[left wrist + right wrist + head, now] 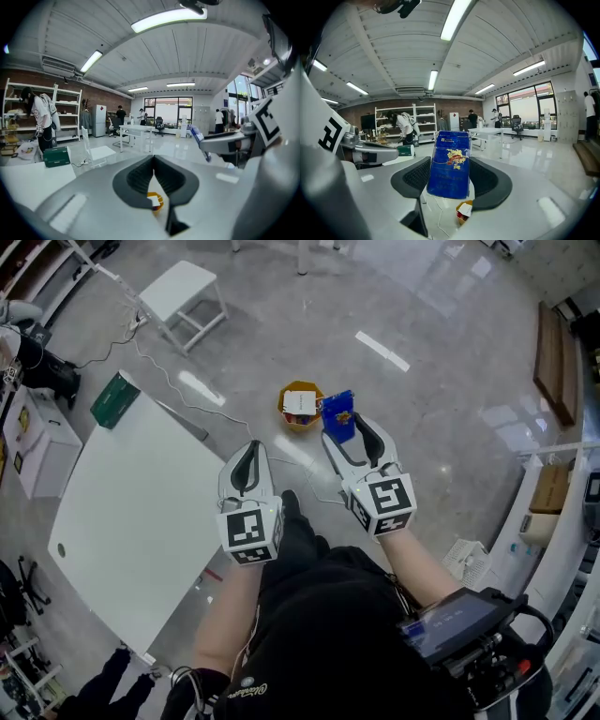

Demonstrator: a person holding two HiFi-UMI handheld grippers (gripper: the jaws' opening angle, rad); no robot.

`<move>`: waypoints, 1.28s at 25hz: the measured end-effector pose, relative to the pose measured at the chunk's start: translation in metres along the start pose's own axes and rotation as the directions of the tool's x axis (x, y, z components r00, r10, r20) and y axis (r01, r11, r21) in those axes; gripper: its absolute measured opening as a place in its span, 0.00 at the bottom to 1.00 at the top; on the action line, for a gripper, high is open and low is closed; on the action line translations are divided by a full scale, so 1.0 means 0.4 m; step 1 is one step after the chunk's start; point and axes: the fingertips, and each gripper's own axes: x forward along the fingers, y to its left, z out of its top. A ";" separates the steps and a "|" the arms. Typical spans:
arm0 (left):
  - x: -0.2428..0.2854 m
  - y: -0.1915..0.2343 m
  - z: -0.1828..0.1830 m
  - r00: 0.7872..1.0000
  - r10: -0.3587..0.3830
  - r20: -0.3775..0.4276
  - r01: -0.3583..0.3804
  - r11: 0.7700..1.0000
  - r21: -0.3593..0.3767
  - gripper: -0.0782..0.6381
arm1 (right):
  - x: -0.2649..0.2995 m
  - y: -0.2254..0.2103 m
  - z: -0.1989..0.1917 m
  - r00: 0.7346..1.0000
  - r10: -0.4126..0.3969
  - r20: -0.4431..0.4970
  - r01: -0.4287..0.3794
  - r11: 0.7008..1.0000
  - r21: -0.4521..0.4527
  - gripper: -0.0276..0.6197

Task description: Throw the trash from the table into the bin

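Blue packet [450, 161] is being held clamped in right gripper [349, 430] jaws just beside bin [284, 416], release over it likely needed next; left gripper [153, 160] jaws together, empty.

Bright, even indoor light throughout. In the left gripper view long ceiling lamps [166, 19] glow at twelve and ten o'clock, the nearest burnt out to plain white; the right gripper view has the same strips from nine to two o'clock. Daylight comes through windows [169, 107] far off near centre, washed pale. In the head view the glossy floor [450, 362] carries white glare streaks at one and eleven o'clock, and the white table [122, 512] at nine o'clock is nearly featureless. Shadows are soft and faint. Both gripper views bulge like a fisheye, with straight lines bowed and corners black. The blue packet [449, 173] is lit from behind, its print slightly soft.
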 end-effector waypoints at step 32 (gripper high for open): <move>0.607 0.121 -0.345 0.926 -0.144 -0.349 0.103 0.986 -0.135 0.12 | 0.792 -0.289 -0.682 0.775 -0.065 -0.628 0.150 0.985 0.083 0.45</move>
